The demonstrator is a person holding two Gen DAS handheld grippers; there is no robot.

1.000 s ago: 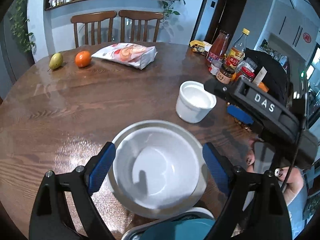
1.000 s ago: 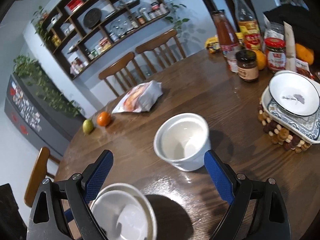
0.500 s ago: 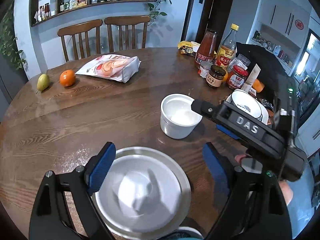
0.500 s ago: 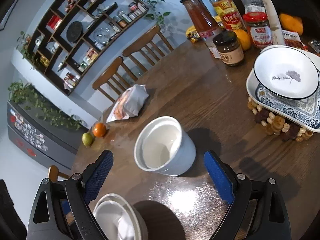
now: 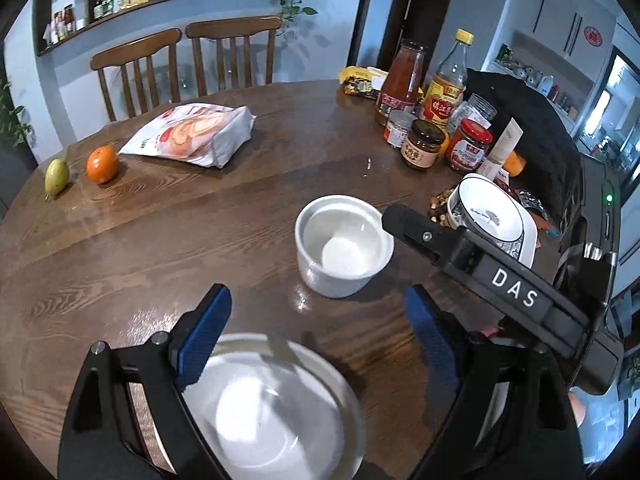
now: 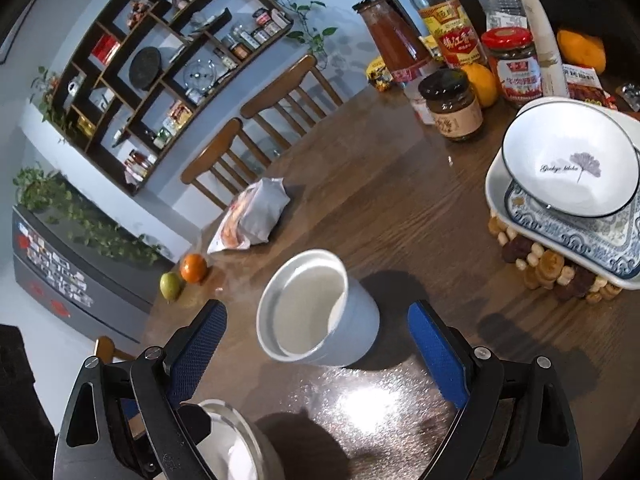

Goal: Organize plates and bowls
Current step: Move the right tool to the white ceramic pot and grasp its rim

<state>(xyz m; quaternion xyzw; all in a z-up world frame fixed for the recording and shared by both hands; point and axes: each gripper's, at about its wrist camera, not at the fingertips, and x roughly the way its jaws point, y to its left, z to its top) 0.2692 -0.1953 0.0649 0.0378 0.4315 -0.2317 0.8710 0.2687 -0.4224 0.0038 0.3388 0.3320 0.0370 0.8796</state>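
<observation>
While the left gripper (image 5: 316, 336) has drawn back from the wide white bowl (image 5: 272, 404), leaving it sitting on the table (image 5: 120, 248) below its open jaws and no longer framed between them as it was a second ago, the right gripper (image 6: 316, 344) has closed in on the tall white cup-shaped bowl (image 6: 320, 312). That bowl now stands between the right gripper's blue pads, which are spread wide and touch neither side of it (nothing is held by either tool). My reading is that the wide bowl has been set down or passed over, and the tall one is next to be gripped, perhaps to join the stack at the right, where a bowl with a leaf print (image 6: 572, 168) rests on a patterned plate (image 6: 580, 236) over a beaded mat (image 6: 536, 256).

Much of the wide bowl's near rim is cut off at the bottom of both views. In the left view the right gripper's black body covers part of the stack. Whether the wide bowl sits on a plate of its own I cannot tell.
</observation>
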